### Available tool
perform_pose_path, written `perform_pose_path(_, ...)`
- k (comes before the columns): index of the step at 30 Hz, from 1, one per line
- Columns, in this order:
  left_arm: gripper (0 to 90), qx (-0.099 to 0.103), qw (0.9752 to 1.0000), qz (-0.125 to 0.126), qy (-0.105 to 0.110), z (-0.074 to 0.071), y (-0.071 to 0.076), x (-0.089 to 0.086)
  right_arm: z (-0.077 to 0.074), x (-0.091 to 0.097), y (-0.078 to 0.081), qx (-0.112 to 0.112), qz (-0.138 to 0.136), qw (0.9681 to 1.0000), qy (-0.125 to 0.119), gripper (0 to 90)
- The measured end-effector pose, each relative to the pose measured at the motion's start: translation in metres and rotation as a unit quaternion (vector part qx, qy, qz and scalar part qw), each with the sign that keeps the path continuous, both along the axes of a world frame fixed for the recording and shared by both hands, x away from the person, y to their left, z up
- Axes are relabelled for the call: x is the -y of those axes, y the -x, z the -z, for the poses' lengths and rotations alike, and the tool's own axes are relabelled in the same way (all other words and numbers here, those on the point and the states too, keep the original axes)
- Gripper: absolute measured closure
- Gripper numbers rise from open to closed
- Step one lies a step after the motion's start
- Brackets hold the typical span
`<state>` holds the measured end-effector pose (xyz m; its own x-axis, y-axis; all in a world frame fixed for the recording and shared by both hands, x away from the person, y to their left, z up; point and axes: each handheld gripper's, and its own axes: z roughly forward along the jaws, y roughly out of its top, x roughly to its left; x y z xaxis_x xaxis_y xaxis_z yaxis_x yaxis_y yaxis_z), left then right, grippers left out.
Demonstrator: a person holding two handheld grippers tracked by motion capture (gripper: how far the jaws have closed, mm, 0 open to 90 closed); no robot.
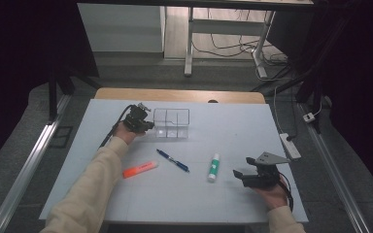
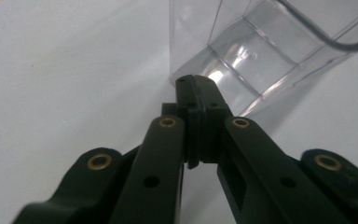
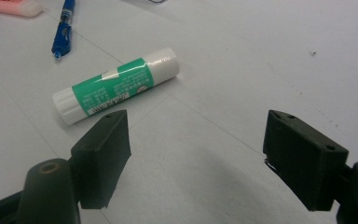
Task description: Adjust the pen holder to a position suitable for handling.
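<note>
A clear plastic box (image 1: 171, 123) with compartments stands at the back middle of the white table. My left gripper (image 1: 144, 124) sits just left of the box. In the left gripper view its jaws are pressed together, shut, with nothing between them, tips (image 2: 196, 84) close to the box's near corner (image 2: 242, 60). My right gripper (image 1: 242, 167) rests open near the front right. A green and white glue stick (image 1: 214, 167) lies left of it, and in the right gripper view the glue stick (image 3: 116, 85) lies ahead of the open jaws (image 3: 205, 140), apart from them.
A blue pen (image 1: 173, 160) lies in the middle of the table and an orange highlighter (image 1: 140, 169) to its left; the pen (image 3: 63, 28) and the highlighter (image 3: 9, 7) lie beyond the glue stick. A power strip (image 1: 290, 145) sits at the table's right edge.
</note>
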<state>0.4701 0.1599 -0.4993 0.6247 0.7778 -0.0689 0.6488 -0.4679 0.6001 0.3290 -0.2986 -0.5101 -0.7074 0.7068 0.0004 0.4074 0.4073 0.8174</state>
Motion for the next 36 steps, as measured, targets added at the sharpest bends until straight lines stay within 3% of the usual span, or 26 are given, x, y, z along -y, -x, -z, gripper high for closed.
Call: perform_pose_path(36,88.9,0.001,0.9999,0.012,0.007,0.000,-0.007,0.027,0.001,0.000,0.000,-0.005,-0.003,1.0000,-0.001,22.6)
